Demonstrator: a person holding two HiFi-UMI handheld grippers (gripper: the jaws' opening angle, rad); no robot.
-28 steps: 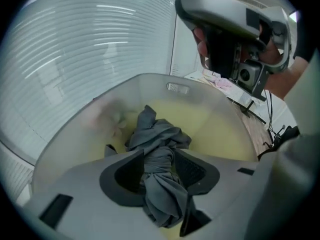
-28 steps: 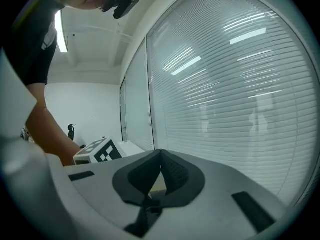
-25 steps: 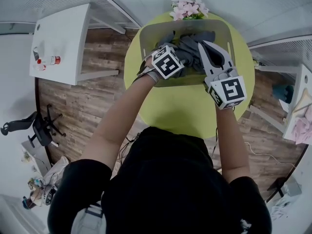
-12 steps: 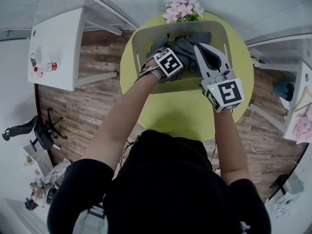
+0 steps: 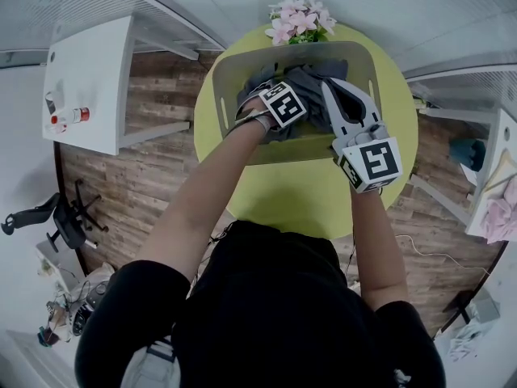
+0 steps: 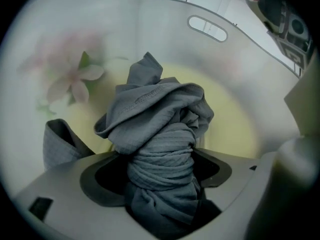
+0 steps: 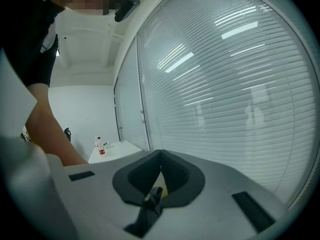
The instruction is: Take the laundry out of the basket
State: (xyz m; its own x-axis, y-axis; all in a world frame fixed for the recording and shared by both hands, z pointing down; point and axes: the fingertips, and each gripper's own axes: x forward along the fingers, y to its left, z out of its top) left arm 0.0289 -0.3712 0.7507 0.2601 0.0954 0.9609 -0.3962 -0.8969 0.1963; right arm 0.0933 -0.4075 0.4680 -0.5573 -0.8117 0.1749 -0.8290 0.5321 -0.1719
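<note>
A pale basket (image 5: 229,71) stands on the round yellow-green table (image 5: 299,192) with grey laundry (image 5: 311,83) in it. My left gripper (image 5: 271,124) reaches down inside it. In the left gripper view a twisted bundle of grey cloth (image 6: 160,134) stands between the left gripper's (image 6: 165,154) wide jaws. They are opening, and a dark gap shows beside the cloth. My right gripper (image 5: 346,95) is over the basket's right half. Its jaws (image 7: 160,154) meet at the tips, with a thin strip of grey cloth (image 7: 150,206) pinched between them.
Pink flowers (image 5: 297,21) stand just behind the basket and show through its wall (image 6: 75,79). A handle slot (image 6: 207,28) is in the far wall. A white table (image 5: 85,79) with a bottle (image 5: 69,118) is at the left, a shelf (image 5: 497,200) at the right, blinds (image 7: 225,84) ahead.
My left gripper has shifted a little towards the middle of the basket. The right gripper has hardly moved. The head camera has tilted slightly.
</note>
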